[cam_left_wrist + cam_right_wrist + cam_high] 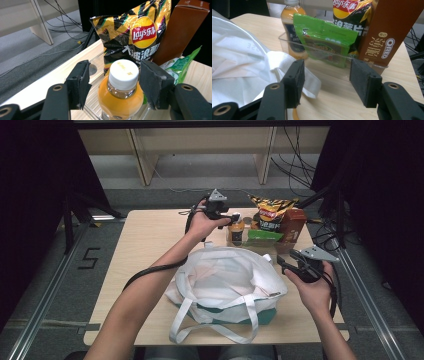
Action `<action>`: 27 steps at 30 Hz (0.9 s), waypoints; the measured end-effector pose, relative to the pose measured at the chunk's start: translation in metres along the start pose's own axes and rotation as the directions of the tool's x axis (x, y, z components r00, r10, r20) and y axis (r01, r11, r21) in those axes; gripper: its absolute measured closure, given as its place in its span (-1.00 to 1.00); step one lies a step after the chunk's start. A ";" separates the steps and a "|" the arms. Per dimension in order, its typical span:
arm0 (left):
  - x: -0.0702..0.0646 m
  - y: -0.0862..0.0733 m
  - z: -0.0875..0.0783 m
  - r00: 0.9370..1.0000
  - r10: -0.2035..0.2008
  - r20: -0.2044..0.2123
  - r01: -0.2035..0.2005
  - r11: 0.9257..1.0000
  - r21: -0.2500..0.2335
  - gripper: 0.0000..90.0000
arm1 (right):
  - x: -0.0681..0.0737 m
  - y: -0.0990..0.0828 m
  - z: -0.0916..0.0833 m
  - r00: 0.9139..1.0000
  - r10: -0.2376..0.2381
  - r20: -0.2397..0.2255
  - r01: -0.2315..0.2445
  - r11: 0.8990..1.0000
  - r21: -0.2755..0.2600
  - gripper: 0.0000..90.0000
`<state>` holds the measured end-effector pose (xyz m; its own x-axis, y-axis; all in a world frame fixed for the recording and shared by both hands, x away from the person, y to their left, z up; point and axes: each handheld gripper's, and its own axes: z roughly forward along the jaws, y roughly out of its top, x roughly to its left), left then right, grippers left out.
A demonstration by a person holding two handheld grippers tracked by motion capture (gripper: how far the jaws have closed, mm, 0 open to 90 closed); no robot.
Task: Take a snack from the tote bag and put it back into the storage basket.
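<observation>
An orange drink bottle [236, 227] with a white cap [123, 73] stands upright in a clear tray [332, 67] at the far side of the table. My left gripper [231, 218] is at the bottle's top; in the left gripper view its jaws [115, 75] stand on either side of the cap, with a gap showing on the left side. The tray also holds a Lay's chip bag [272, 211], a brown Oreo box [294, 224] and a green packet [327, 37]. My right gripper [281, 263] is open with nothing in it, just past the white tote bag [225, 280].
The tote bag lies slumped in the table's middle with its handles [220, 330] trailing toward the near edge. Bare wood table [145, 235] lies left of the bag. Cables and table legs stand on the floor behind the far edge.
</observation>
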<state>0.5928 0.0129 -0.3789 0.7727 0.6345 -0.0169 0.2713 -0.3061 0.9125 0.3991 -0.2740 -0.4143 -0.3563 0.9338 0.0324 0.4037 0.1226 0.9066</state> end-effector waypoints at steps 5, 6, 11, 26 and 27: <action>-0.003 0.002 -0.007 1.000 0.009 0.007 -0.009 1.000 -0.004 -0.08 | 0.000 0.000 -0.001 1.000 -0.011 -0.007 0.011 1.000 0.017 0.03; -0.004 0.002 -0.008 1.000 0.011 0.010 -0.011 1.000 -0.001 -0.09 | 0.000 0.000 -0.001 1.000 -0.010 -0.007 0.010 1.000 0.017 0.03; -0.006 0.001 -0.018 1.000 0.022 0.009 -0.022 1.000 0.009 -0.09 | 0.000 0.000 0.000 1.000 -0.006 -0.006 0.006 1.000 0.016 0.03; -0.003 -0.011 -0.061 1.000 0.014 0.016 -0.014 1.000 -0.013 -0.10 | -0.001 0.000 0.000 1.000 -0.012 -0.005 0.012 1.000 0.014 0.03; -0.003 -0.012 -0.065 1.000 0.011 0.011 -0.011 1.000 -0.011 -0.11 | -0.001 0.000 0.000 1.000 -0.017 -0.005 0.017 1.000 0.013 0.03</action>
<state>0.5502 0.0606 -0.3632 0.7822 0.6229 -0.0112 0.2561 -0.3050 0.9173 0.3996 -0.2752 -0.4143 -0.3674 0.9298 0.0196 0.4086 0.1425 0.9015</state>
